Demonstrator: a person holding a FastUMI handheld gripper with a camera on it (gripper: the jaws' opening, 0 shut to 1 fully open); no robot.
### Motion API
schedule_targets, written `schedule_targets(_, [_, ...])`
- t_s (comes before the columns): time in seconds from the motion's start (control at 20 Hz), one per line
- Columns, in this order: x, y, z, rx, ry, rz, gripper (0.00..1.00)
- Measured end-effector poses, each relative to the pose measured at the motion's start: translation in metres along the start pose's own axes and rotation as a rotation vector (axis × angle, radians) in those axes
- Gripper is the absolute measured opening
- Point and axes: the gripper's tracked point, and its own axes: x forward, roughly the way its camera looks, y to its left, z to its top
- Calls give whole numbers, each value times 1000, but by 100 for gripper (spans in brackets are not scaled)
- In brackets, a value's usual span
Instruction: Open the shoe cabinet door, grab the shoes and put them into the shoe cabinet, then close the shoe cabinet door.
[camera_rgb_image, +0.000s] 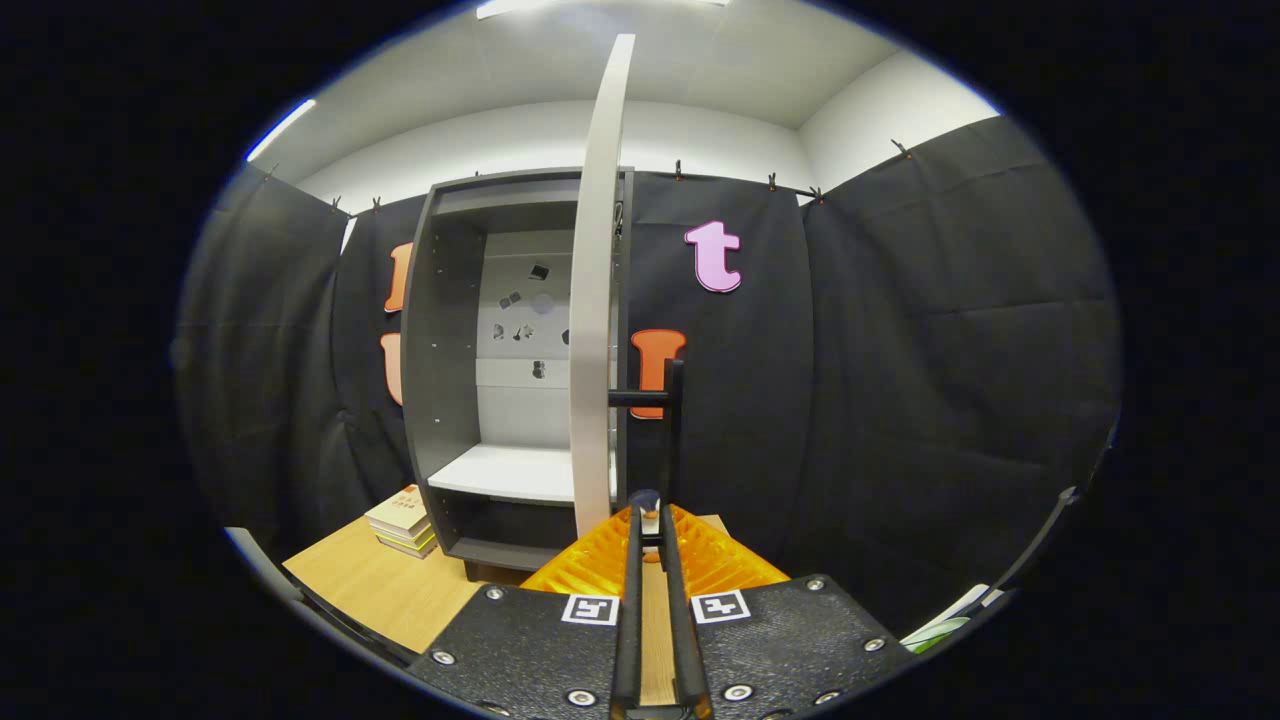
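Observation:
The dark grey shoe cabinet (445, 350) stands on a wooden table with its door (595, 300) swung out, so I see the pale door edge-on straight ahead. A black bar handle (675, 430) runs down the door's right side. My gripper (648, 515) sits at the lower end of that handle, and its fingers are drawn together and pinch the bar. Inside the cabinet a white shelf (510, 472) shows, with a light back panel above it.
A stack of books (405, 522) lies on the wooden table (390, 590) left of the cabinet's foot. Black cloth walls close in the booth behind and to the right. A white and green item (940, 625) peeks in low on the right.

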Motion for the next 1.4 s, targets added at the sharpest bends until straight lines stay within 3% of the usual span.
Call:
schedule_targets(0.2, [-14,12,5,12,2,-40,13])
schedule_targets(0.5, [-36,83,-11,12,49,-21,17])
schedule_targets(0.8, [-41,145,-26,39,79,19,29])
schedule_targets(0.95, [-40,173,-42,65,114,45,44])
schedule_targets(1.05, [-39,188,-57,78,153,64,49])
schedule_targets(1.4, [-15,213,-121,81,270,110,58])
